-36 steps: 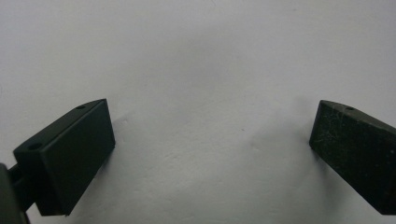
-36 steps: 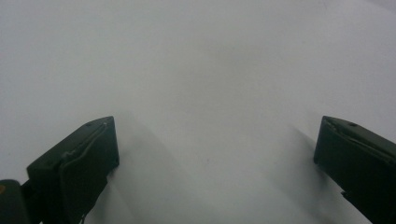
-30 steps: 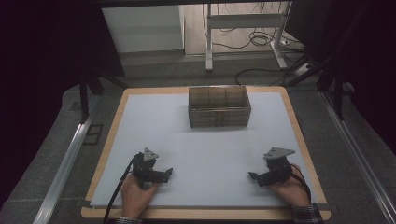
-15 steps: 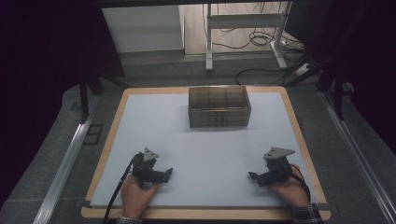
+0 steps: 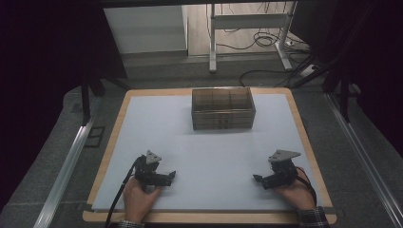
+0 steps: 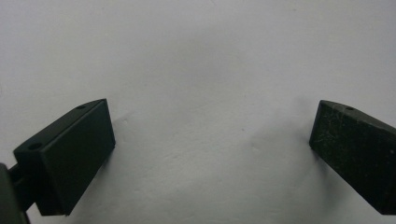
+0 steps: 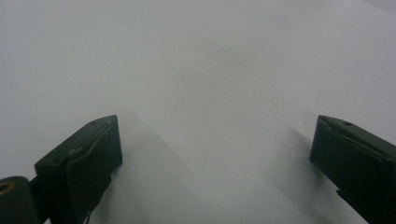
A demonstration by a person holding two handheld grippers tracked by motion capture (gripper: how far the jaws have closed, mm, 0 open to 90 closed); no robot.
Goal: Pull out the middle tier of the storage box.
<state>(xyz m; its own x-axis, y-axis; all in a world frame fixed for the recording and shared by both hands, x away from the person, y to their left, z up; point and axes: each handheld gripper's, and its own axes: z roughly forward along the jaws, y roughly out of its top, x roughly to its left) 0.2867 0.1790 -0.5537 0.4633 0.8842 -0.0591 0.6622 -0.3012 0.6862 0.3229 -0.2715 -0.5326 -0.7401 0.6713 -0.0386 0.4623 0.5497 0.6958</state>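
Black claws, two: left claw [image 5: 172, 175], right claw [image 5: 256, 179], both agape.

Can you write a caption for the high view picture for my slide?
Two hands rest an open left hand-held gripper and right hand-held gripper on a white mat, facing a brown box.

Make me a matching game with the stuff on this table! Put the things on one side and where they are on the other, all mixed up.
Things:
1. left gripper
2. right gripper
3. brown divided box
4. white mat

Places or states:
A. at the far middle of the table, away from both hands
B. covers most of the wooden tabletop
C. near edge, on the left side, jaws open over the mat
D. near edge, on the right side, jaws open over the mat

Pairs: 1-C, 2-D, 3-A, 4-B
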